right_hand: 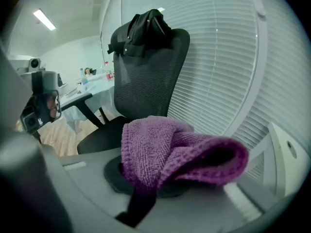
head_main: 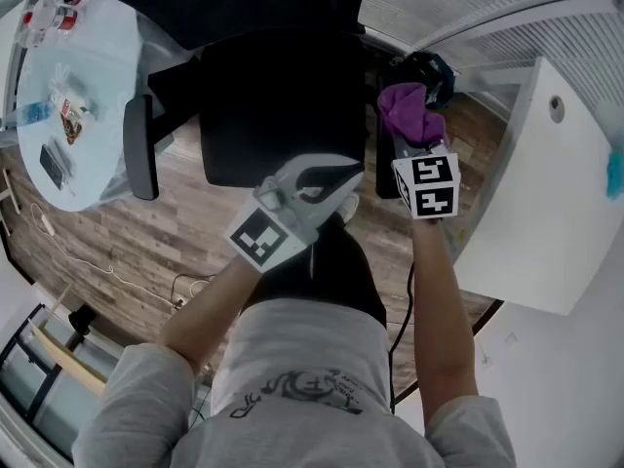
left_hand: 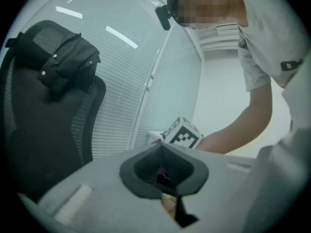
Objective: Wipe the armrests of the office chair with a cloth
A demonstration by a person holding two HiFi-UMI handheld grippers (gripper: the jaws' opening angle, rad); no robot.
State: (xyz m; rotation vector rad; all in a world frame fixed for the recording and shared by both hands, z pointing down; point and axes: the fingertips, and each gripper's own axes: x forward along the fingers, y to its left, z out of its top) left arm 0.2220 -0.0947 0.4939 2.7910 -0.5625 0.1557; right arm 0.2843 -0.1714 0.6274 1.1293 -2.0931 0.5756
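The left hand-held gripper (head_main: 312, 185), jaws closed on nothing, hangs by the seat (head_main: 283, 115). At its 2 o'clock the right hand-held gripper (right_hand: 143, 188) clamps the bunched purple cloth (head_main: 409, 113) over one armrest (head_main: 385, 175). It is best to press the cloth flat and stroke the pad's full length, then cross to the other armrest (head_main: 139, 154) at 9 o'clock.

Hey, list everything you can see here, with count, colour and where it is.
office chair: one, black, centre.
armrest: one clearly seen, black, table side.
garment: one, black, draped over the chair's top.
cloth: one, purple, clamped in right gripper.
table: one, pale blue, upper left.
cabinet: one, white, right.
left gripper: one, grey, jaws together, empty, near the seat's front.
right gripper: one, grey, shut on cloth.
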